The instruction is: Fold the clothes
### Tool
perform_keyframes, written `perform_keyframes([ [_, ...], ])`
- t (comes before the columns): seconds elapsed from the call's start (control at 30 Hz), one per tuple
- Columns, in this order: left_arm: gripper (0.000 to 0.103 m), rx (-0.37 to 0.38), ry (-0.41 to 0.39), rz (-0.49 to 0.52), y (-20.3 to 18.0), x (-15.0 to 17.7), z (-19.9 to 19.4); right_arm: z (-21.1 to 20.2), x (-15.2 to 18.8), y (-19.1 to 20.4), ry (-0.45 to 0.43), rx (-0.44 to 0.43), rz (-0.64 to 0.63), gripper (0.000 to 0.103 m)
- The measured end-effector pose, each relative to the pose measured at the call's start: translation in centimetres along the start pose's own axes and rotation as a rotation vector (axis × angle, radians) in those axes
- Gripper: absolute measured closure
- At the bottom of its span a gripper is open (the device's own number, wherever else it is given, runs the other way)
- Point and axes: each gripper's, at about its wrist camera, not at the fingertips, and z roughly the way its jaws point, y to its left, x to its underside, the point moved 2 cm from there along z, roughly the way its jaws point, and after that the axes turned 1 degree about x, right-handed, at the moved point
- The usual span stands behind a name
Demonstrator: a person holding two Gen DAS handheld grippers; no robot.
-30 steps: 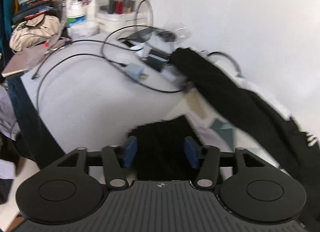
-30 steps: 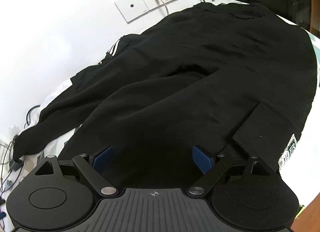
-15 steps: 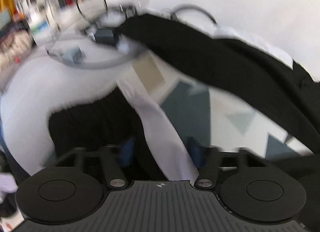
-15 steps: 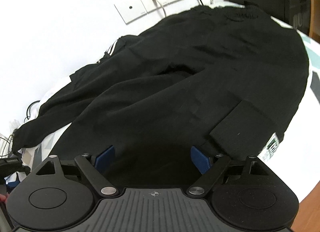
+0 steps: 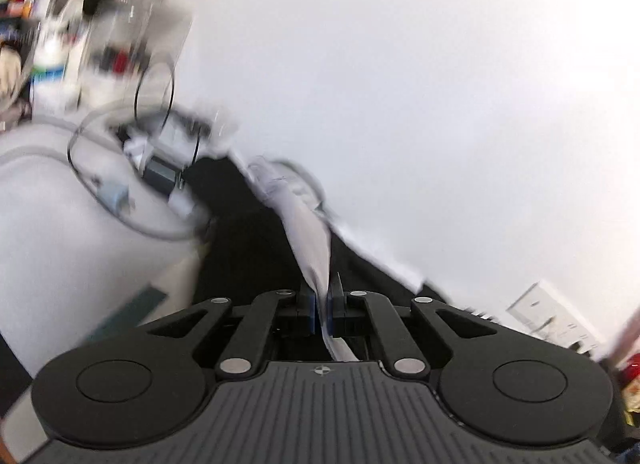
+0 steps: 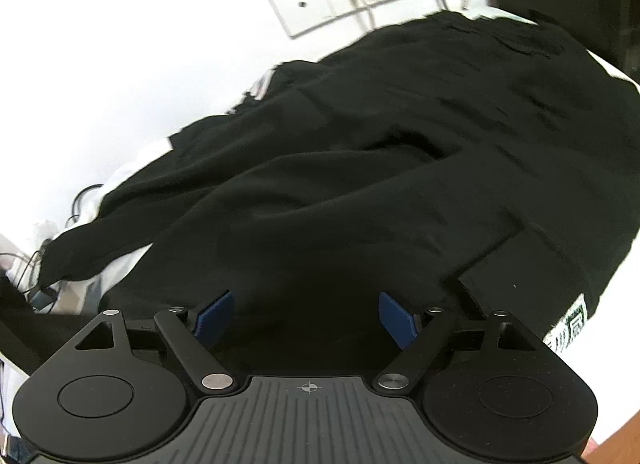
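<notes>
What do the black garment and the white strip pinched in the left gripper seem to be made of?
Black garment: soft matte knit, probably cotton fleece; it drapes in thick, rounded folds without shine.
White strip: thin woven or knit fabric, likely part of the same garment; it creases flat where the left gripper pinches it, though blur leaves this uncertain.

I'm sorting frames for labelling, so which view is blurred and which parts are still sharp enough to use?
Left wrist view: heavy motion blur over the desk clutter and cables; the left gripper, shut on a pale fabric strip, stays sharp. Right wrist view: mostly sharp black garment, slight smear at the wall sockets, overexposed white wall, fisheye bending.
</notes>
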Motion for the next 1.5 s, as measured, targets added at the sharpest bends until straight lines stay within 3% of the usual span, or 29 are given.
perform_keyframes([
  [0.07, 0.097, -0.032, 0.000, -0.004, 1.6, 1.2, -1.8, 0.0, 0.1, 0.5, -0.005, -0.005, -0.031, 0.025],
  [0.23, 0.097, -0.327, 0.186, -0.038, 8.0, 7.2, -1.1, 0.7, 0.6, 0.7, 0.026, 0.002, -0.065, 0.025],
  [0.3, 0.097, -0.381, 0.226, -0.049, 9.5, 8.6, -0.8, 1.0, 1.0, 0.4, 0.042, 0.003, -0.056, 0.025],
  [0.4, 0.097, -0.392, 0.217, -0.062, 9.7, 9.4, -1.1, 1.1, 1.5, 0.2, 0.052, 0.016, -0.060, 0.025],
  [0.6, 0.095, -0.358, 0.231, -0.050, 9.9, 8.6, -0.3, -1.3, 1.9, -1.2, -0.013, 0.050, 0.000, 0.025],
  [0.8, 0.068, -0.253, 0.346, 0.029, 9.7, 9.4, 1.8, -6.0, 2.8, -4.5, -0.116, 0.166, 0.190, 0.025],
  [0.9, 0.062, -0.217, 0.382, 0.052, 9.6, 10.4, 2.6, -9.2, 3.8, -6.6, -0.163, 0.239, 0.264, 0.024],
  [1.07, 0.050, -0.187, 0.366, 0.048, 9.4, 11.6, 2.9, -15.9, 5.2, -11.2, -0.292, 0.384, 0.349, 0.025],
  [1.13, 0.037, -0.186, 0.371, 0.064, 8.7, 11.9, 2.7, -18.8, 5.7, -13.6, -0.350, 0.435, 0.406, 0.025],
  [1.2, 0.035, -0.211, 0.383, 0.094, 7.5, 12.3, 2.1, -20.5, 5.9, -15.7, -0.420, 0.409, 0.486, 0.023],
  [1.27, 0.033, -0.209, 0.379, 0.169, 5.3, 12.7, 0.8, -21.8, 6.0, -17.7, -0.492, 0.355, 0.572, 0.016],
  [1.33, 0.026, -0.148, 0.353, 0.236, 2.3, 12.9, -0.7, -22.7, 6.0, -19.6, -0.548, 0.304, 0.651, 0.015],
  [1.4, 0.019, -0.080, 0.336, 0.271, -0.4, 13.1, -1.8, -21.9, 5.3, -20.8, -0.541, 0.267, 0.703, 0.016],
  [1.5, 0.019, -0.015, 0.352, 0.252, -3.6, 13.9, -2.0, -20.3, 3.2, -22.5, -0.532, 0.209, 0.730, 0.017],
])
